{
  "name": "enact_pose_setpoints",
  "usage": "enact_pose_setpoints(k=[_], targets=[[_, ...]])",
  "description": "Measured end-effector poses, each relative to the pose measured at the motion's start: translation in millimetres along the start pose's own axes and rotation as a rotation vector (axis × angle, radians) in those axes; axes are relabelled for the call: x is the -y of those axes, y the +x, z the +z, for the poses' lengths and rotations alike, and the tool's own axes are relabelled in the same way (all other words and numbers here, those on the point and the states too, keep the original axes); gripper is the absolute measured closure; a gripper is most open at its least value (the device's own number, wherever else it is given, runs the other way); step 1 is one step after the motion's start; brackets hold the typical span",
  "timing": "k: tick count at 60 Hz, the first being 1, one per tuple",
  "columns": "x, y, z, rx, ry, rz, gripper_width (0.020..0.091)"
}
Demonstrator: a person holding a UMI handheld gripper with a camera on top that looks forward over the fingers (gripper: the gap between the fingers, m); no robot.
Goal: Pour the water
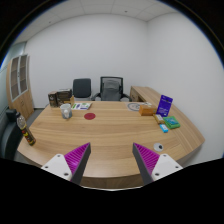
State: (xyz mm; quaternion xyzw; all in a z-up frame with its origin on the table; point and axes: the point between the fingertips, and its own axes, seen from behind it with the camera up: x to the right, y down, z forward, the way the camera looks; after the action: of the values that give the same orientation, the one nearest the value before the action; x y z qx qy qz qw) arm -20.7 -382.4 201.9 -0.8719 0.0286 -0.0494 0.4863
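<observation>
White walls and two chairs are seen behind a big wooden table. Gripper fingers are spread wide — nothing is held. A small cup is seen far beyond the left finger. It is likely light, hard, maybe slippery — best held around its middle.

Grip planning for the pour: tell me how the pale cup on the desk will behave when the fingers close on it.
The cup looks small and upright, so it is probably light and may tip if nudged off-centre. Its pale surface could be slippery. Whether it holds water cannot be seen. The gripper is open, well short of it on the wooden desk.
</observation>
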Motion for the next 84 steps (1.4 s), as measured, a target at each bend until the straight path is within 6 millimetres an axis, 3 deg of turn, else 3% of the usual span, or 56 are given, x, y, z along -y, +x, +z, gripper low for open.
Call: enact_pose_setpoints(k=[10,19,29,42,51,58,67,77,84], targets=[[-21.0,-23.5,-4.4,0.001,-0.019,-0.024,0.0246],[-47.9,-78.6,-15.3,0.014,-0.053,-0.025,0.0247],[-71.3,-171.5,-28.3,0.039,-0.079,-0.026,0.0246],[-83.7,-317.6,-39.9,0.055,-0.071,-0.028,0.0243],[-82.6,-417.4,-33.3,0.099,-0.071,-0.035,0.0246],[-68.9,-475.3,-13.1,0.125,-0.035,-0.045,0.0245],[-45.3,-512.3,34.7,0.118,0.021,-0.03,0.0247],[-24.4,-525.6,92.8,0.106,0.095,-0.013,0.0255],[-14.0,-529.8,120.2,0.102,0.15,-0.001,0.0408]])
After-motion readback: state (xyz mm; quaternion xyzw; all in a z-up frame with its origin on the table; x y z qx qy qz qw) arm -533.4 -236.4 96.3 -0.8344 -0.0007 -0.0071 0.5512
